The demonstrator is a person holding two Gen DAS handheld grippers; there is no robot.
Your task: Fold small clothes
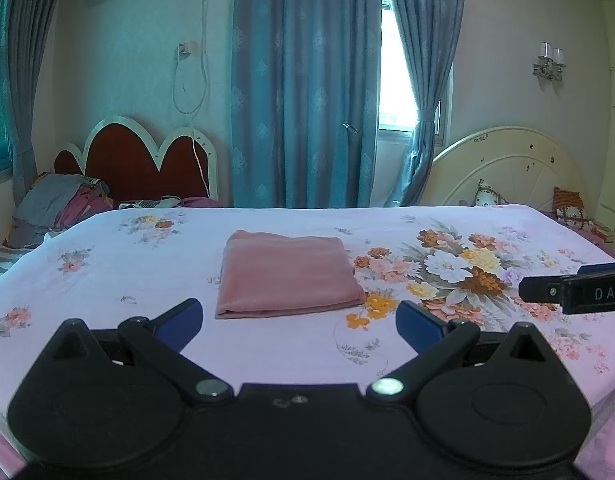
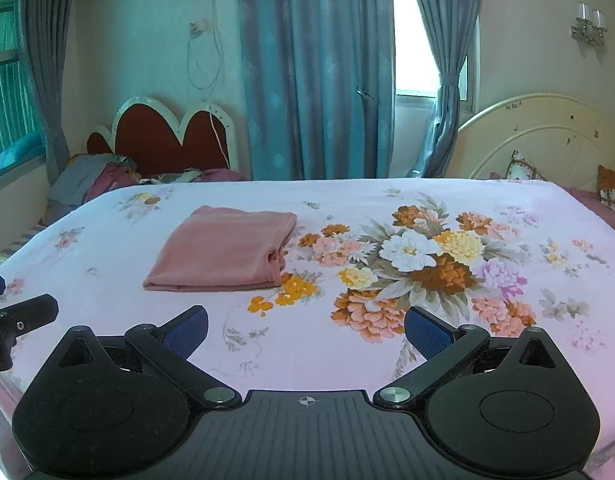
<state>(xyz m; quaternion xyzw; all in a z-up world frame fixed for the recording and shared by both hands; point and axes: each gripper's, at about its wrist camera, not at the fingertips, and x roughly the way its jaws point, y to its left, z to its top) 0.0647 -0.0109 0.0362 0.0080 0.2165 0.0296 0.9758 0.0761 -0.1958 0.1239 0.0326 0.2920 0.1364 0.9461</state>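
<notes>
A pink garment [image 1: 287, 274] lies folded into a flat rectangle on the floral bedsheet [image 1: 107, 280]. In the right wrist view the same pink garment [image 2: 223, 250] sits left of centre, its layered edges facing right. My left gripper [image 1: 299, 320] hovers just in front of the garment, open, with nothing between its blue pads. My right gripper [image 2: 306, 330] is also open and empty, over the flower print to the garment's right. Each gripper shows at the edge of the other's view: the right gripper [image 1: 579, 288] and the left gripper [image 2: 11, 312].
The bed's near edge runs under both grippers. A red heart-shaped headboard [image 1: 147, 160] with piled clothes [image 1: 63, 200] stands at the back left. Blue curtains [image 1: 303, 80] hang behind. A cream headboard [image 1: 507, 168] and cushions [image 1: 567, 204] are at the back right.
</notes>
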